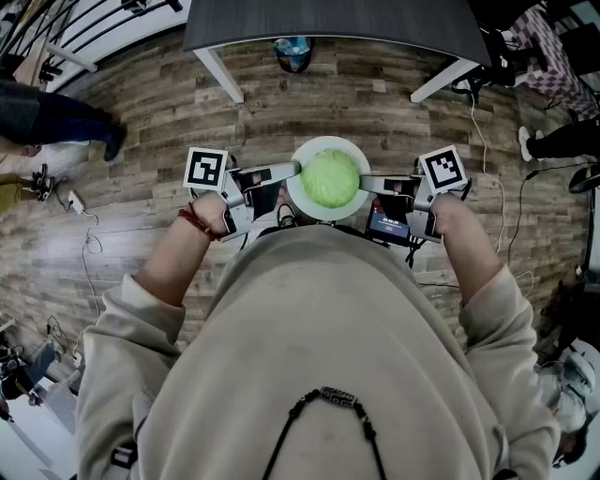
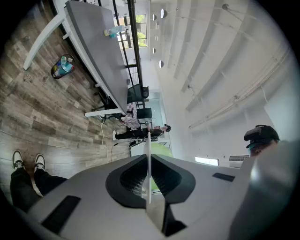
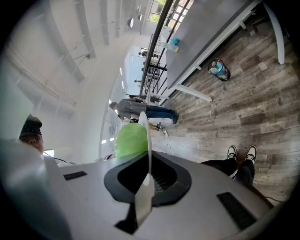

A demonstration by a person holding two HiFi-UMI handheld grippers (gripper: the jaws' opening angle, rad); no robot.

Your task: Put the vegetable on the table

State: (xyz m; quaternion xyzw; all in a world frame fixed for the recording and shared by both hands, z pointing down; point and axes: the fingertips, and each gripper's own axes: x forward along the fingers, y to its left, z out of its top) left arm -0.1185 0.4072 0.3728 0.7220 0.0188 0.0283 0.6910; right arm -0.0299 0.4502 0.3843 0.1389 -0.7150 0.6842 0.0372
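A round green cabbage lies on a white plate, held level in front of my chest above the wooden floor. My left gripper is shut on the plate's left rim and my right gripper on its right rim. In the left gripper view the plate's edge runs between the closed jaws, with the cabbage behind it. The right gripper view shows the same: the rim is pinched and the cabbage sits to its left. The dark grey table stands ahead.
A colourful bag sits on the floor under the table between its white legs. A bottle stands on the tabletop. A person's legs are at the left, another person at the right. Cables trail over the floor.
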